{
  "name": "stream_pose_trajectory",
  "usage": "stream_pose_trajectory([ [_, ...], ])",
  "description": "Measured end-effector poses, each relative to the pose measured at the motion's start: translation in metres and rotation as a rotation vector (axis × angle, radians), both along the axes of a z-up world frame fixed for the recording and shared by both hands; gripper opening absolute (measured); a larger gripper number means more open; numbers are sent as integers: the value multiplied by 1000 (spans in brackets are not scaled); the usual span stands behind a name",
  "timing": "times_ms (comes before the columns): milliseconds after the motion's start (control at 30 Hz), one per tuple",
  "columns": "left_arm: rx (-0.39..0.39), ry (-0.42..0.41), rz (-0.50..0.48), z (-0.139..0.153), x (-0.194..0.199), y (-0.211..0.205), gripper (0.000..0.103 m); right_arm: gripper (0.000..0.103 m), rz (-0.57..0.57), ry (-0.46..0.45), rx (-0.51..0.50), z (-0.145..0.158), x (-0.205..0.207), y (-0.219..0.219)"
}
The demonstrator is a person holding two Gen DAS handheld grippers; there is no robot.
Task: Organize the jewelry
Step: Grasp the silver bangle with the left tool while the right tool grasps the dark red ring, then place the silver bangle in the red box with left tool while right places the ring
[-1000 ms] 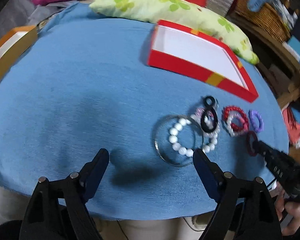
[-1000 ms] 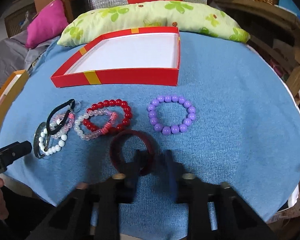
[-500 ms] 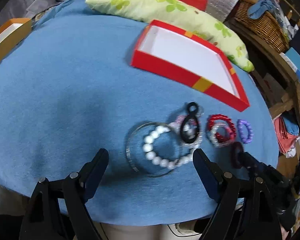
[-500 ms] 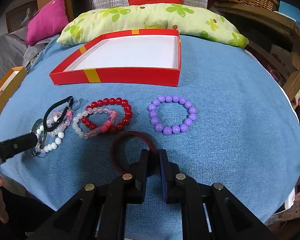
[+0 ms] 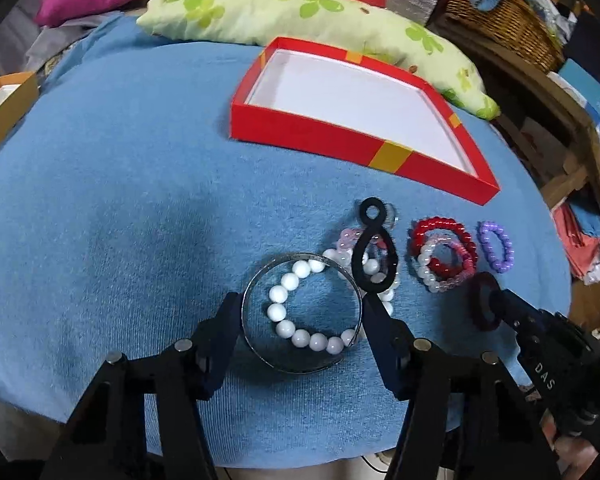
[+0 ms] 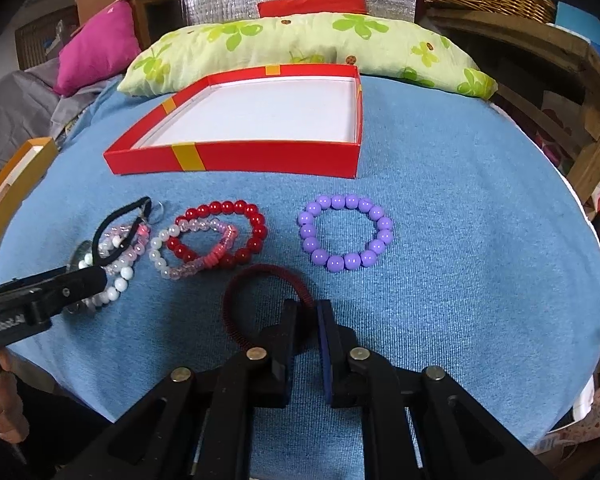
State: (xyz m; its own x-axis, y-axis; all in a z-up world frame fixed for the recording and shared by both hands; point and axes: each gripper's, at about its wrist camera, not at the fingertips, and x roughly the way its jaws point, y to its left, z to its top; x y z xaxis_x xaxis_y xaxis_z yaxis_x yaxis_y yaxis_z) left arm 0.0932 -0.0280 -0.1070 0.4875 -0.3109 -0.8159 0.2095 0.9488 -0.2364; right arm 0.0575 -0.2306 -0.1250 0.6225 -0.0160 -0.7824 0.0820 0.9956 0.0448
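The silver bangle [image 5: 300, 316] with the white bead bracelet [image 5: 296, 308] inside sits right between my left gripper [image 5: 298, 308] jaws, which have just been closing around it, half-open. My right gripper [image 6: 308, 312] is clamped on the dark red band [image 6: 260, 300]. All on blue cloth [image 5: 120, 200], red box [image 5: 320, 136] beyond.

Two grippers, left [image 5: 300, 312] and right [image 6: 309, 312]; one red box [image 6: 260, 156]; one metal bangle [image 5: 260, 352]; one purple bead bracelet [image 6: 346, 232]; one dark red ring [image 6: 236, 320]; one green cushion [image 6: 300, 48]

Bead bracelets [image 6: 346, 233], dark-red band [image 6: 260, 304] lie before empty red box [image 6: 236, 158]
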Motion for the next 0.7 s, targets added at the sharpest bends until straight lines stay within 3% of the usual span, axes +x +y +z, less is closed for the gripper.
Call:
stream_pose_trajectory([
  [233,8,-58,-2,9,-5,9,62,8,9,-55,46,14,-2,-3],
  [433,3,-131,2,41,-6,23,62,8,10,-146,138,37,-2,-15],
  [700,53,-221,46,84,53,14,62,8,29,-219,216,65,37,-27],
])
